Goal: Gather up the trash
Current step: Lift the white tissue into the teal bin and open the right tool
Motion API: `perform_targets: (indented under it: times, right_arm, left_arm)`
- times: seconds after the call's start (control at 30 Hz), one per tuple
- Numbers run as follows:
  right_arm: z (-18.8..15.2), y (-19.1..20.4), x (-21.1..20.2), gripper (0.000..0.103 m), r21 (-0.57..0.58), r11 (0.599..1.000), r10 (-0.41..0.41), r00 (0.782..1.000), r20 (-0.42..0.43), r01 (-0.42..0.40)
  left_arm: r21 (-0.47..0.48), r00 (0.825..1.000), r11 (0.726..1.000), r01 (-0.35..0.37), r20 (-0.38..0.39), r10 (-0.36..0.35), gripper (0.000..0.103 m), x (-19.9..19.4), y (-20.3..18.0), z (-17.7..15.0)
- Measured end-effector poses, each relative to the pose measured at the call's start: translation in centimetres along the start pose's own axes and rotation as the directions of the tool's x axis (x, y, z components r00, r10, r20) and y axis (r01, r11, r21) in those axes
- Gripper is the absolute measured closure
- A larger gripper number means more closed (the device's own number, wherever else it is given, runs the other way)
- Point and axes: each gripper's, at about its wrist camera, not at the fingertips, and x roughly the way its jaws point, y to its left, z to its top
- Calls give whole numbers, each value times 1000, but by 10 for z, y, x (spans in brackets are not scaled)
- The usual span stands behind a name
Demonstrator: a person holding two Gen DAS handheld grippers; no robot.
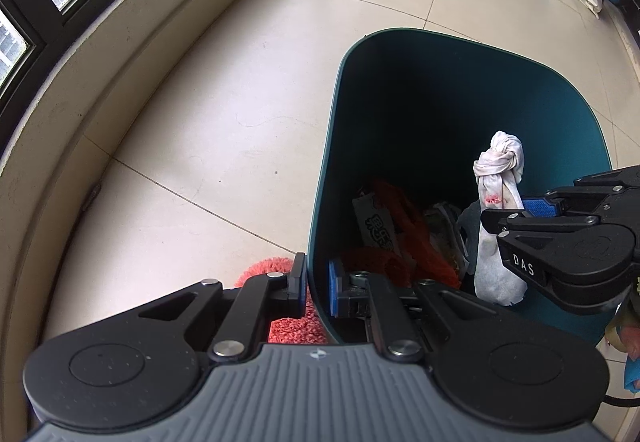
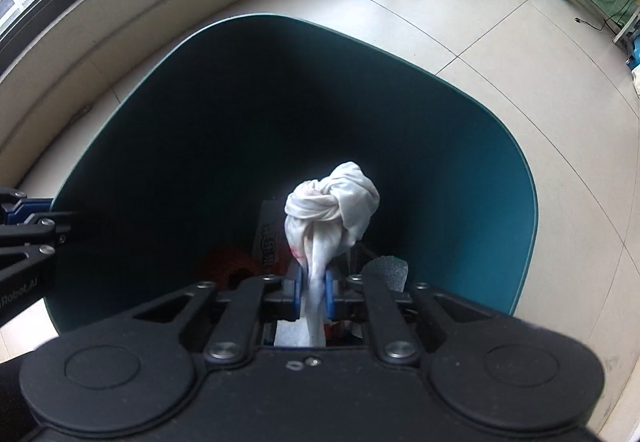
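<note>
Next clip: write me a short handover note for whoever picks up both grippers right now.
Left gripper: shut on the bin rim, steadying it.
Right gripper: holds a knotted white rag over the bin's opening; the pads look barely parted around it.
Bin: on the tiled floor, already holding orange scraps and a printed wrapper.
Left: let the rag drop in, then fetch any remaining trash.

We see a smooth, matt teal plastic bin (image 2: 460, 145), a soft knotted white cloth (image 2: 334, 201), a fuzzy orange mat (image 1: 294, 326), and glossy cream floor tiles (image 1: 224, 113).

"DAS" on right gripper (image 1: 504, 215), probably "Robot.AI" on left gripper (image 2: 40, 217)
</note>
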Motion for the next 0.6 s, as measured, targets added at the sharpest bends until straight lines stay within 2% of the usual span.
perform_targets:
  times: [0.17,0.23,0.3,0.47,0.6]
  right_arm:
    - [-5,-2,8,78,34,999,34,999,-34,-33]
    - [-8,-1,3,68,31,999,44,999,-17,-43]
    - [-12,-1,-8,66,22,999,41,999,-1,-41]
    - [-28,-17,-63,61,19,994,101,992,69,-103]
    - [-46,-43,-111,55,36,994,97,986,134,-102]
  left_arm:
    - [0,1000,1000,0,1,0,93,0,0,0]
    - [0,1000,1000,-1,1,1,93,1,0,0]
    - [0,1000,1000,-2,1,2,93,0,0,0]
    - [-1,1000,1000,-11,5,11,93,-1,-2,-1]
    - [-2,1000,1000,-16,7,16,93,-3,-3,-1]
